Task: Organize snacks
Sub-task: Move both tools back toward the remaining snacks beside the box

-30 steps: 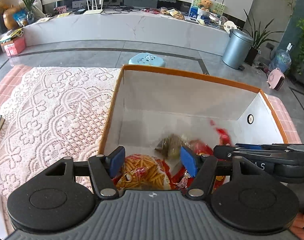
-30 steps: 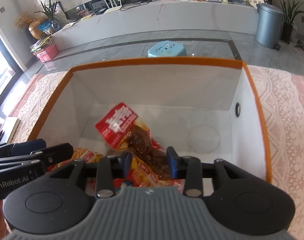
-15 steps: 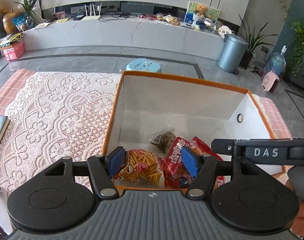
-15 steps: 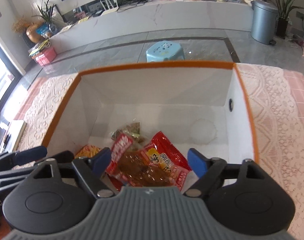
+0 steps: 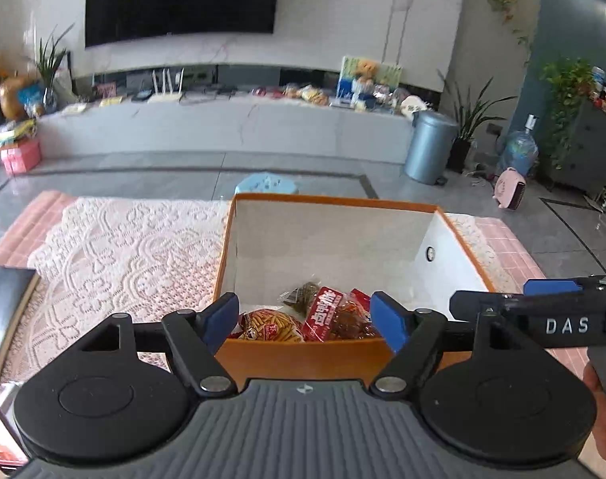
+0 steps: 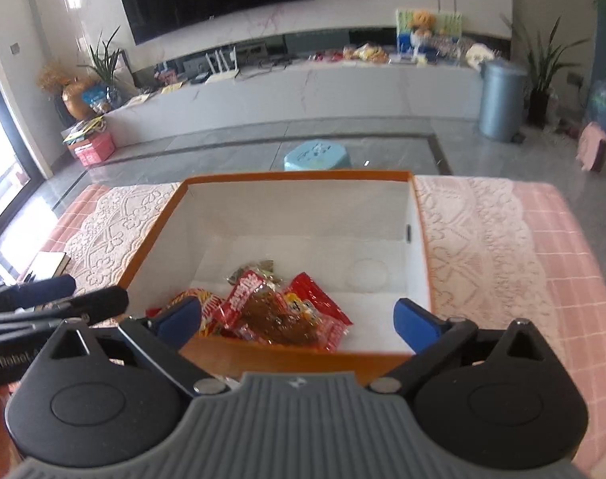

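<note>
The surface (image 6: 550, 239) wears a pink checked cloth with a cream lace runner (image 5: 115, 247) spread over it. An open box (image 6: 299, 175), orange outside and white inside, stands on the lace near the middle. A dark flat book-like thing (image 5: 5, 299) lies at the surface's left edge, well apart from the box.
</note>
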A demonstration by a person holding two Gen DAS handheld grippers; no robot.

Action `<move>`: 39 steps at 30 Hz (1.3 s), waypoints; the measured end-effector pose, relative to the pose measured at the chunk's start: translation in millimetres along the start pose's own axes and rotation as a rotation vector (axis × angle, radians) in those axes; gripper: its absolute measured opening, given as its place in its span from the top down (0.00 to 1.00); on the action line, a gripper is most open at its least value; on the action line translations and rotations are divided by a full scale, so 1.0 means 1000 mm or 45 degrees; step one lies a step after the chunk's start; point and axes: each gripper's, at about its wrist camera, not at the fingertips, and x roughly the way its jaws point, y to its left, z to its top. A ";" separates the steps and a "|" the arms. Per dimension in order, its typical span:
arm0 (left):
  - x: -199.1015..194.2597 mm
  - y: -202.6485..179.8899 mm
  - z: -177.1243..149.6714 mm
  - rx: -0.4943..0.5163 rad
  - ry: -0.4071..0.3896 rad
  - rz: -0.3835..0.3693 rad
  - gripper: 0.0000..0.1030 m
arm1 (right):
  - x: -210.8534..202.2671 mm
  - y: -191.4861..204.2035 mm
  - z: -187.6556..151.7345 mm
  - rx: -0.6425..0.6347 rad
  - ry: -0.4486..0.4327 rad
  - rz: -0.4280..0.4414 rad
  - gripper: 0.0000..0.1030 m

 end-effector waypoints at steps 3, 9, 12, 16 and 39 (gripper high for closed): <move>-0.016 -0.008 -0.009 0.055 -0.033 -0.001 0.14 | -0.027 0.000 -0.022 -0.006 -0.069 -0.017 0.03; -0.043 -0.014 -0.029 0.095 -0.037 -0.077 0.14 | -0.061 -0.001 -0.065 -0.004 -0.091 -0.059 0.03; -0.047 -0.011 -0.041 0.083 -0.014 -0.104 0.14 | -0.072 -0.004 -0.091 0.036 -0.104 -0.057 0.03; -0.041 -0.006 -0.060 0.082 0.061 -0.164 0.18 | -0.079 -0.008 -0.123 0.062 -0.124 -0.072 0.03; 0.009 -0.034 -0.158 0.198 0.330 -0.289 0.26 | -0.039 0.009 -0.231 -0.324 -0.065 -0.254 0.03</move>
